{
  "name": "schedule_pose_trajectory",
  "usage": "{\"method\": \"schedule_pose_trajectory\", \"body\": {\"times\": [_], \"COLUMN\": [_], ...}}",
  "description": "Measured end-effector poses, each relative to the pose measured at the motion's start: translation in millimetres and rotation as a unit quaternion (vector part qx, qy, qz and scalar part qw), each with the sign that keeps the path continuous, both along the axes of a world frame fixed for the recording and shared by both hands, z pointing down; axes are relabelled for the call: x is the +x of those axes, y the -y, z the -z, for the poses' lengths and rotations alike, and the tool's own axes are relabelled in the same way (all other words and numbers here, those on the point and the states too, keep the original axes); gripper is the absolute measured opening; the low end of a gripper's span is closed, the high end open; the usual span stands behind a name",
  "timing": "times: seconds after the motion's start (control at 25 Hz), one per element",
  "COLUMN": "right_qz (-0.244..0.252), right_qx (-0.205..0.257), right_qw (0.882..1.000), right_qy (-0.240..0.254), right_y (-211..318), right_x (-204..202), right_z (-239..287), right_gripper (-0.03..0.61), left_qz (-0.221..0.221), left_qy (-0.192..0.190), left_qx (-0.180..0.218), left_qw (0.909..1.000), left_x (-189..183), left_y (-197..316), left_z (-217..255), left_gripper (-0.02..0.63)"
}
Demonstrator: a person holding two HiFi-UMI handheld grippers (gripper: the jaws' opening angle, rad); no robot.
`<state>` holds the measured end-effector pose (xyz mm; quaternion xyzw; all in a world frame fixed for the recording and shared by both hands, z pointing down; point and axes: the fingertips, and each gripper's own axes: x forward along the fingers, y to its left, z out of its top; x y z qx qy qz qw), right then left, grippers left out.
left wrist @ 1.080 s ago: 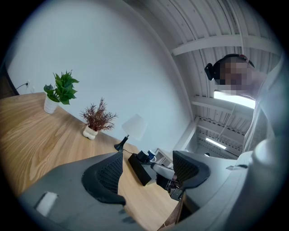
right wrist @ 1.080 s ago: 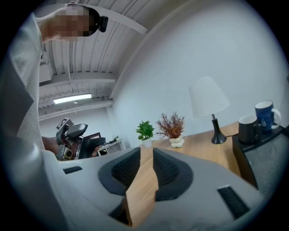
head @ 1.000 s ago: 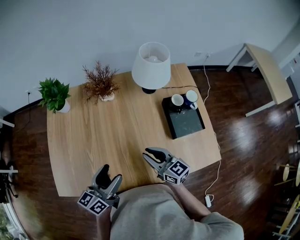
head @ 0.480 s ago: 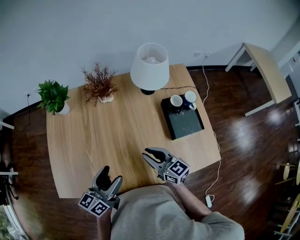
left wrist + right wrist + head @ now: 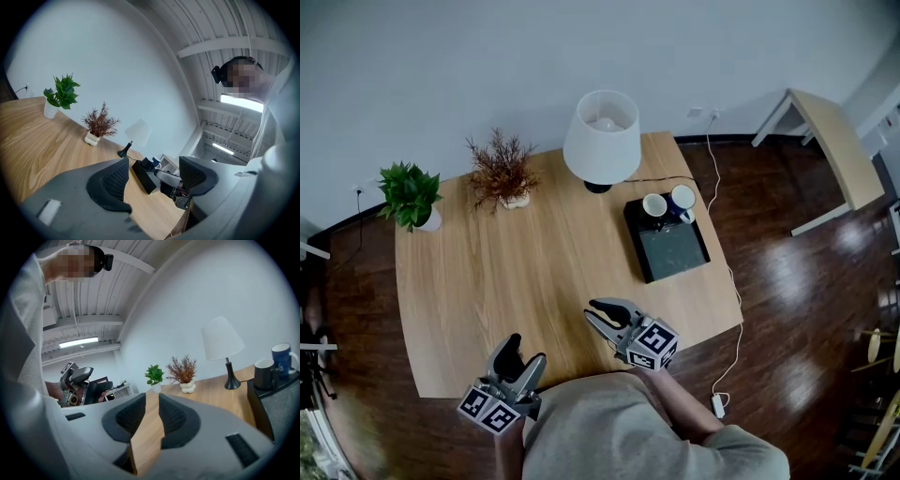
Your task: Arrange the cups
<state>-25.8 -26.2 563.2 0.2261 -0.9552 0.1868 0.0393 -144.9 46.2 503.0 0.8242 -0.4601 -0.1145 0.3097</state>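
Two cups stand side by side at the far end of a black tray [image 5: 673, 251] on the right of the wooden table: a dark cup with a white inside [image 5: 654, 204] and a blue cup [image 5: 682, 198]. The right gripper view shows both, dark cup [image 5: 264, 373] and blue cup [image 5: 282, 358]. My left gripper [image 5: 521, 352] hovers at the table's near edge, open and empty [image 5: 154, 176]. My right gripper [image 5: 592, 309] is over the near middle of the table, shut on nothing [image 5: 152, 404], well short of the tray.
A white-shaded lamp [image 5: 602, 139] stands just behind the tray, its cable [image 5: 717, 234] running off the right edge. A dried plant [image 5: 502, 169] and a green potted plant [image 5: 411, 192] sit at the back left. A side table [image 5: 830, 141] stands far right.
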Motion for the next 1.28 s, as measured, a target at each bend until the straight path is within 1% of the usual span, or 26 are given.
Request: {"method": "schedule_pose_trajectory", "body": {"times": [0.96, 1.28], "right_qz": [-0.013, -0.002], "right_qx": [-0.001, -0.001], "right_qw": [1.000, 1.000], "right_qy": [-0.003, -0.010], "right_y": [1.3, -0.9], "right_x": [5.3, 5.0], "right_z": [-3.8, -5.5], "right_gripper": [0.086, 0.078], "left_qz": [0.005, 0.006], "left_qy": [-0.002, -0.002], "left_qx": [-0.004, -0.004], "left_qw": [1.0000, 1.0000], "left_x": [-3.0, -2.9], "left_y": [-0.7, -0.2], "left_z": [-2.3, -1.5], "left_gripper": [0.344, 0.344]}}
